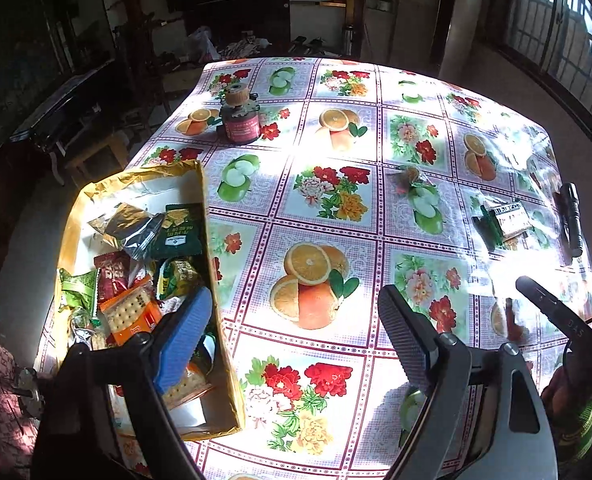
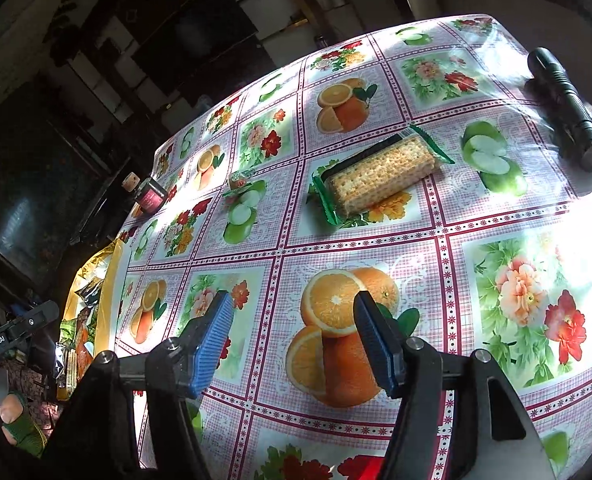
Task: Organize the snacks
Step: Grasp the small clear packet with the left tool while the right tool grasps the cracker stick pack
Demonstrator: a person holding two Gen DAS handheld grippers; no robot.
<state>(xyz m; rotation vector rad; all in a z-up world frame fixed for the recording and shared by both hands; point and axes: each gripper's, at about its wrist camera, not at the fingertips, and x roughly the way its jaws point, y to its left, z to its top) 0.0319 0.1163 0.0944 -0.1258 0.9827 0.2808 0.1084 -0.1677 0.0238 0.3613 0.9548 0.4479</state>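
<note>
A yellow cardboard box (image 1: 212, 264) at the table's left edge holds several snack packets, among them a cracker pack (image 1: 130, 312). My left gripper (image 1: 292, 328) is open and empty, its left finger over the box. A green-wrapped cracker pack (image 2: 380, 176) lies on the fruit-print tablecloth ahead of my right gripper (image 2: 292, 340), which is open and empty above the cloth. The same pack shows at the right in the left wrist view (image 1: 508, 220). A small wrapped candy (image 2: 241, 180) lies left of it; it also shows in the left wrist view (image 1: 410, 176).
A dark jar with a cork lid (image 1: 240, 118) stands at the far left of the table (image 1: 336, 216). A black flashlight (image 2: 568, 108) lies near the right edge. The box's rim shows at the left in the right wrist view (image 2: 108, 276). Dark furniture surrounds the table.
</note>
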